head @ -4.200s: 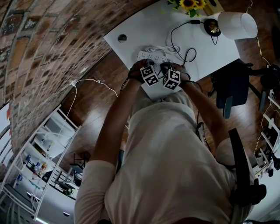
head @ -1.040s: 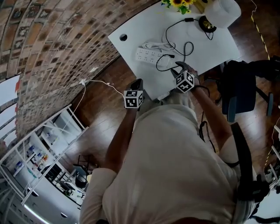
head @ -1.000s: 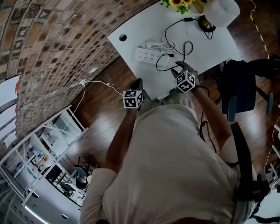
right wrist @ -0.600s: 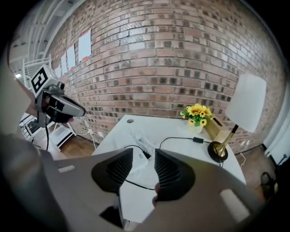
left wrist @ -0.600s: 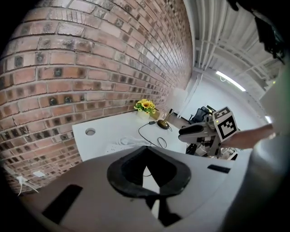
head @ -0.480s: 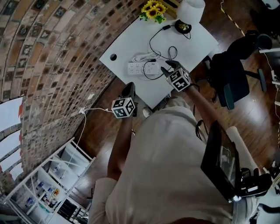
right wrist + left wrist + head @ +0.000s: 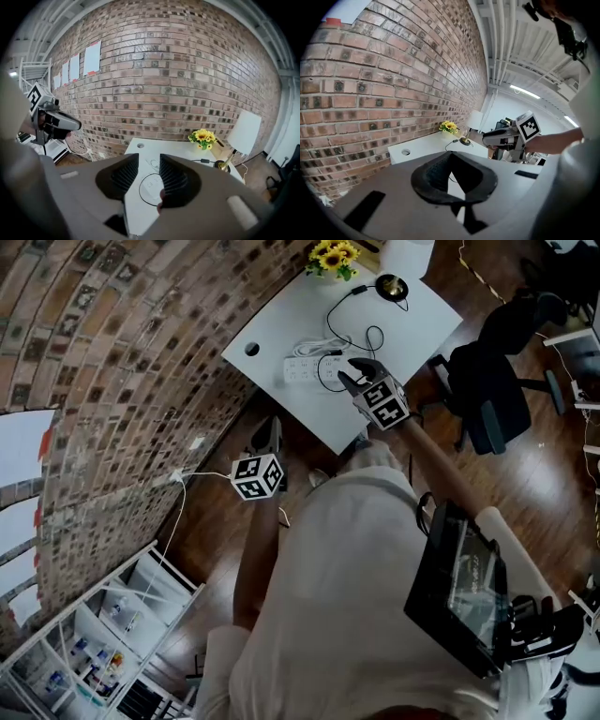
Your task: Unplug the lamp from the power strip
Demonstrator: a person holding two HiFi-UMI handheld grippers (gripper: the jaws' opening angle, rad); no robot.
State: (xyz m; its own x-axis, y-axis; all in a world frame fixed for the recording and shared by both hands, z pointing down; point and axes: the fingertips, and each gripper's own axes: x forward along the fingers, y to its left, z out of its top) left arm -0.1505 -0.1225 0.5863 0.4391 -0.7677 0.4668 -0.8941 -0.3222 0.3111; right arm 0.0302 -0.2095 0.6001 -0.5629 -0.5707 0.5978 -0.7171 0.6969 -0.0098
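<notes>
The left gripper (image 7: 450,158) hangs with its dark ribbed jaws brought together at the tips and nothing caught in them. It is now higher than a second ago and out over the dark wooden floor (image 7: 211,521), with the red brick wall (image 7: 112,352) at its left. The right gripper (image 7: 149,163) has also come up since then. Its jaws have just been closing but stand partly apart, holding nothing, with only desk surface showing through the gap. Four seconds back both tools sat side by side, low down at the white multi-socket power strip (image 7: 305,369). Now that strip lies well ahead of and below the right gripper's jaws, and further off to the left gripper's front right, on the white rectangular desk (image 7: 281,320). The thin black lamp cord (image 7: 328,326) curls in a loop on the desk by the strip, directly beyond the right jaws. From this height it cannot be told whether its plug sits in a socket. Past the strip, at the desk's far end, stand the lamp with a white shade and dark round base (image 7: 392,284) and a bunch of yellow sunflowers (image 7: 335,255). A dark flat screen (image 7: 459,587) strapped at the person's chest shows now; a second ago it was out of the frame.
</notes>
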